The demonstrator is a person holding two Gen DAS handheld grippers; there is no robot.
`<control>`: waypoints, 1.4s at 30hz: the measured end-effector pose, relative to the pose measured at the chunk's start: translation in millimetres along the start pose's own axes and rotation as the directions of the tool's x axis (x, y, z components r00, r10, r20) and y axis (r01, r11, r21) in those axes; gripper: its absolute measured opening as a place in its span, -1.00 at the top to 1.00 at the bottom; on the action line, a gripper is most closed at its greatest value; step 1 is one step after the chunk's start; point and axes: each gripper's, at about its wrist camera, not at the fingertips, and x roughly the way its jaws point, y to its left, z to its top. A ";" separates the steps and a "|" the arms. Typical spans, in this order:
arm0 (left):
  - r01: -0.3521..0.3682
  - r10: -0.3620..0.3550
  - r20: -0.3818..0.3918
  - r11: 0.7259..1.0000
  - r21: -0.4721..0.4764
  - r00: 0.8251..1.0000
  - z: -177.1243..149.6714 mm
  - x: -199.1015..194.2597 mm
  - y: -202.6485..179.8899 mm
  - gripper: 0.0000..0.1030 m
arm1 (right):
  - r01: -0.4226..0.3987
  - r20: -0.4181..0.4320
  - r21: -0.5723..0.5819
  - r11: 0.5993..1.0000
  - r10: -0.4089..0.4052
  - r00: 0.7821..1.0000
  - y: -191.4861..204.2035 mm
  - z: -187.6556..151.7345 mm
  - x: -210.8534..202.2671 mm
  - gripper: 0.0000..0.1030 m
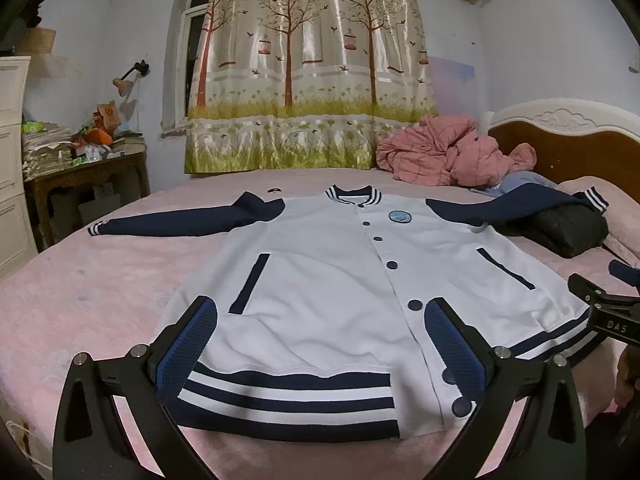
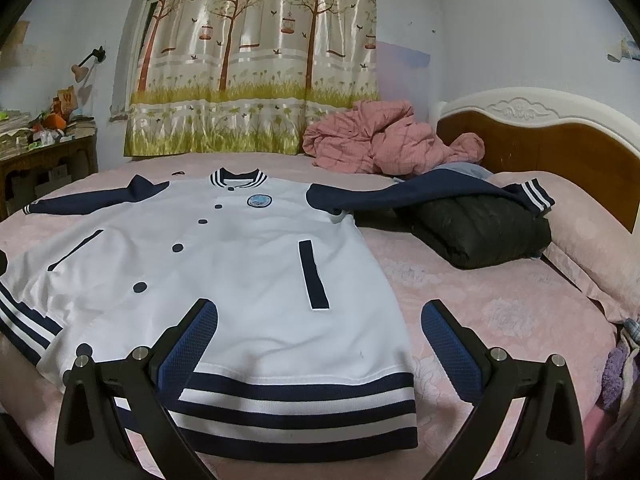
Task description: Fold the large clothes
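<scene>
A white varsity jacket with navy sleeves, navy buttons and a striped hem lies flat, front up, on the pink bed. Both sleeves are spread out sideways. My left gripper hovers open over the hem's left half, nothing between its blue pads. In the right wrist view the same jacket fills the left and centre. My right gripper is open above the hem's right corner, one finger over the cloth and the other over the bedspread. The right gripper's black body shows at the left view's right edge.
A folded black garment lies under the jacket's right cuff near the pink pillow. A crumpled pink quilt sits by the headboard. A cluttered wooden side table and white drawers stand left of the bed.
</scene>
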 end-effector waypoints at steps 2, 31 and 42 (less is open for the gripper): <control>-0.002 0.002 0.005 1.000 0.003 1.000 -0.2 -1.1 -1.2 -1.00 | 0.029 0.004 0.012 0.999 -0.029 1.000 -1.4 0.0 -0.7 -1.00; -0.028 0.028 0.006 1.000 0.012 1.000 4.7 0.0 2.3 -1.00 | 0.018 -0.018 0.095 0.995 -0.016 1.000 -20.5 -2.2 0.6 -1.00; -0.032 0.032 -0.006 0.999 -0.022 0.999 1.1 5.7 6.5 -1.00 | 0.027 -0.022 0.118 0.993 -0.024 0.999 -20.7 -1.3 0.8 -1.00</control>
